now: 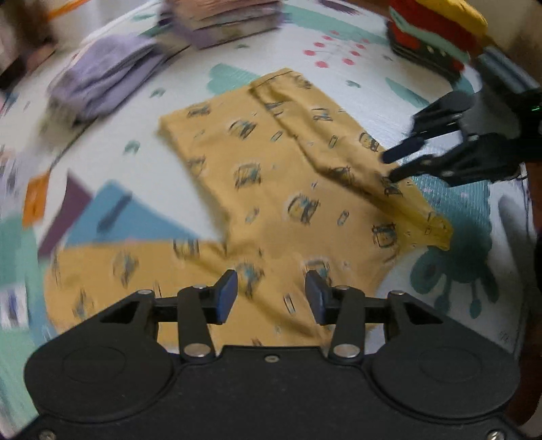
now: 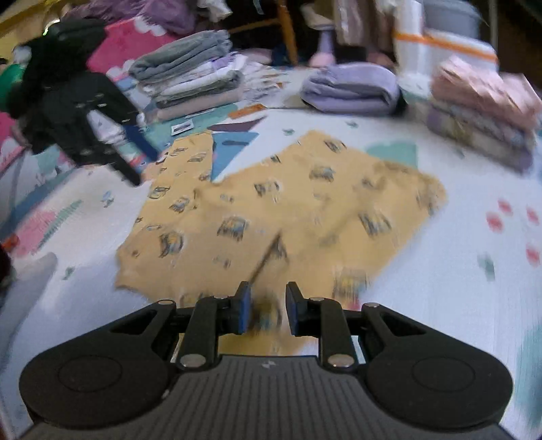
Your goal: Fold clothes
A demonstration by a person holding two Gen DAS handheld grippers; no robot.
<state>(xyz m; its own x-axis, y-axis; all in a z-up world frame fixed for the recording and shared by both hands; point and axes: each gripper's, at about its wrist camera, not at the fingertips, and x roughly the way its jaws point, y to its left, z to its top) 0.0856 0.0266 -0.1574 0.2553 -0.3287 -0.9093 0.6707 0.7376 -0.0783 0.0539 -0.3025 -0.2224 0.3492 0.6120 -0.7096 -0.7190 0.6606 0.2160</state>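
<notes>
Both tongs gape, gripping nothing: left gripper (image 1: 271,292) and right gripper (image 2: 267,311) over one yellow garment (image 1: 271,189); three folded stacks beyond.

No legible text, labels, brands or numbers in either view. Prints on the yellow garment (image 1: 271,189) and play mat (image 1: 338,44) are pictures only, blurred.

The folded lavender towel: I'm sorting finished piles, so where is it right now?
In the left wrist view the folded lavender towel lies upper left on the play mat, beyond the yellow printed garment and beside the pastel folded stack.
</notes>
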